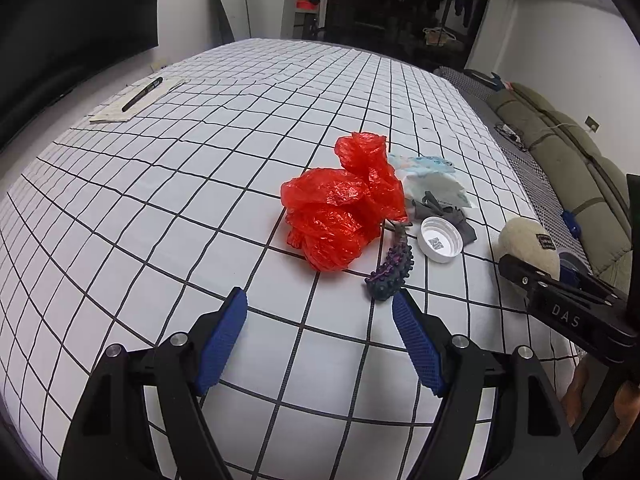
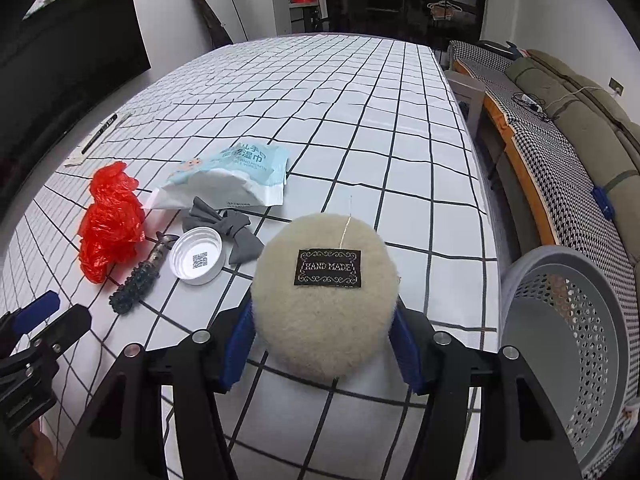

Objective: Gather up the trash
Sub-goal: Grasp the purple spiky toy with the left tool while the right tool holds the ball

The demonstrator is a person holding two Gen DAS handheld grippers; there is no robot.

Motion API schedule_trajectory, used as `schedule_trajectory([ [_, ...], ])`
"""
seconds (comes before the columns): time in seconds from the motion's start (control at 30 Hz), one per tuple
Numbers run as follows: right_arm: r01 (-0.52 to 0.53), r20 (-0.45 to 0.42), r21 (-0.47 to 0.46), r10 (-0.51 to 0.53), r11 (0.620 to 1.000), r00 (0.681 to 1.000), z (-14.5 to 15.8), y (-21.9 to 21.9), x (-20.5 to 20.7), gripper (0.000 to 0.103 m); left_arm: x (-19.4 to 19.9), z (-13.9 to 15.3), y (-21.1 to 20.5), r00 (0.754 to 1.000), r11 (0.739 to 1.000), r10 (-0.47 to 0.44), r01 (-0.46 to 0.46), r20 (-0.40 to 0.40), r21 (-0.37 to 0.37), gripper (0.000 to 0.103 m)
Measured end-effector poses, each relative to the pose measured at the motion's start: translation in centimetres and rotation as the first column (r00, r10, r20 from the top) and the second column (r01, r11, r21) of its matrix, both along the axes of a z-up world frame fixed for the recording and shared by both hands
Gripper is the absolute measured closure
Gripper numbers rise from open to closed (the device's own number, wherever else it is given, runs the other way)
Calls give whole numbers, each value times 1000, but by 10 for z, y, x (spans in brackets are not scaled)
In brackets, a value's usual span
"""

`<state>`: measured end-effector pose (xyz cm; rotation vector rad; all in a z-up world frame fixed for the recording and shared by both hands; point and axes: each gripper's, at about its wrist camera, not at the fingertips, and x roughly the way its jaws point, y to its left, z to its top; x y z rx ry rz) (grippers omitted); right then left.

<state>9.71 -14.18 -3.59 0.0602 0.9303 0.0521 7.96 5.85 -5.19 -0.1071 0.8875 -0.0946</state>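
My right gripper (image 2: 322, 340) is shut on a round cream woolly pad (image 2: 326, 300) with a black "HAND MADE" label, held above the table; the pad also shows in the left wrist view (image 1: 528, 246). My left gripper (image 1: 320, 316) is open and empty, just short of a crumpled red plastic bag (image 1: 340, 216) and a dark spiky toy (image 1: 394, 266). Beside them lie a white bottle cap (image 1: 440, 240), a grey bow (image 2: 232, 228) and a wet-wipes packet (image 2: 236, 178). A grey perforated bin (image 2: 568, 344) stands off the table's right edge.
The table wears a white cloth with a black grid (image 1: 200, 184). A pen on a paper (image 1: 140, 96) lies at the far left. A bench with checked cushion and green roll (image 2: 560, 128) runs along the right wall.
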Motion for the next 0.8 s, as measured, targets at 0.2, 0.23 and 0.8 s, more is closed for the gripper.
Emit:
schedule_trajectory([
  [0.2, -6, -1, 54, 6, 999, 1000, 2, -7, -18, 45, 9, -2, -14, 999, 999, -33, 33, -30, 4, 27],
  [0.23, -8, -2, 60, 8, 998, 1000, 1, -8, -20, 45, 12, -3, -18, 999, 999, -37, 38, -36, 16, 27],
  [0.8, -8, 50, 186, -1, 983, 999, 9, -43, -40, 45, 35, -16, -58, 993, 987, -38, 55, -107, 153, 27],
])
